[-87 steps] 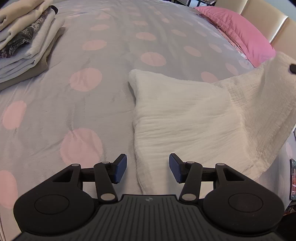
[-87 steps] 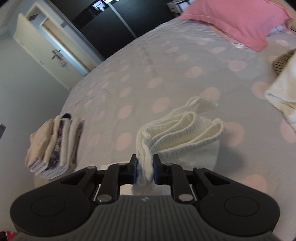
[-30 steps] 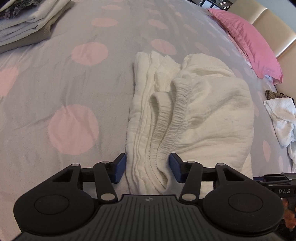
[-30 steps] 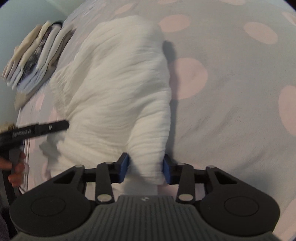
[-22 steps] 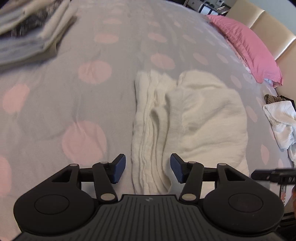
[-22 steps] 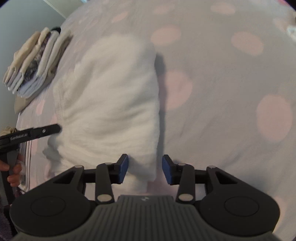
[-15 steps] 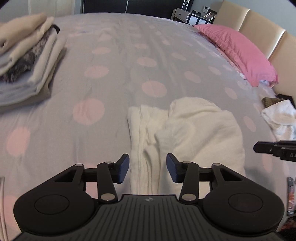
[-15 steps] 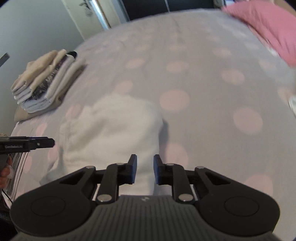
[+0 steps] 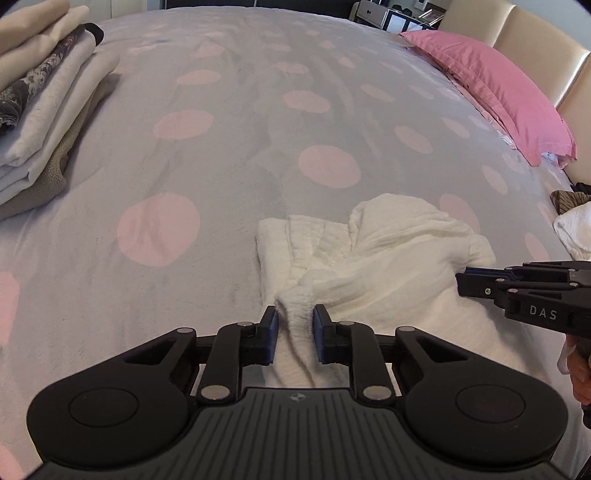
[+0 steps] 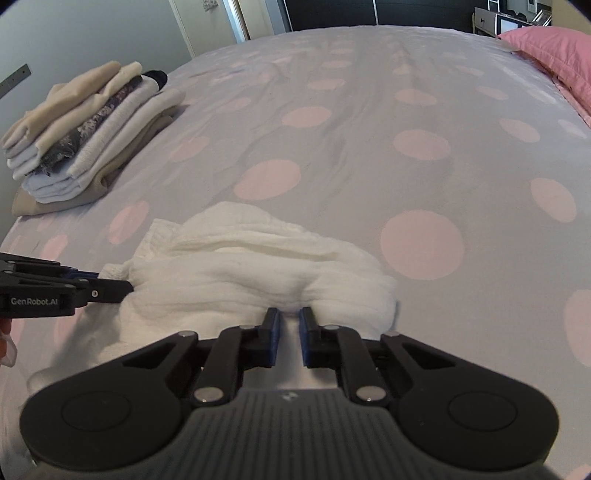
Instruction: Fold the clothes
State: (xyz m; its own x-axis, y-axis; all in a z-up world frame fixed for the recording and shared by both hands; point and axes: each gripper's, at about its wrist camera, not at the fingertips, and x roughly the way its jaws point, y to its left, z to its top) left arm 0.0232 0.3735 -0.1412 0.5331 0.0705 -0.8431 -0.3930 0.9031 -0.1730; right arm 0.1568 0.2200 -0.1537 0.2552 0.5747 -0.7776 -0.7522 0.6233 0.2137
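A white crinkled garment (image 9: 391,266) lies bunched on the spotted bed cover (image 9: 229,155). In the left wrist view my left gripper (image 9: 294,325) has its jaws closing, and a rolled fold of the garment's near left edge is squeezed between the blue pads. In the right wrist view my right gripper (image 10: 289,328) is closing too; the garment (image 10: 258,266) puckers where a thin fold is pinched between its pads. Each gripper shows in the other's view, the right gripper (image 9: 460,282) at the garment's right side and the left gripper (image 10: 129,286) at its left side.
A stack of folded clothes (image 10: 85,129) sits at the far left of the bed. A pink pillow (image 9: 495,92) lies by the beige headboard (image 9: 535,33). Another white cloth (image 9: 574,229) lies at the right edge. A hand (image 9: 580,369) holds the right gripper.
Both grippers drew back to the garment's near edge and narrowed from open onto folds of it. The garment has bunched up between them.
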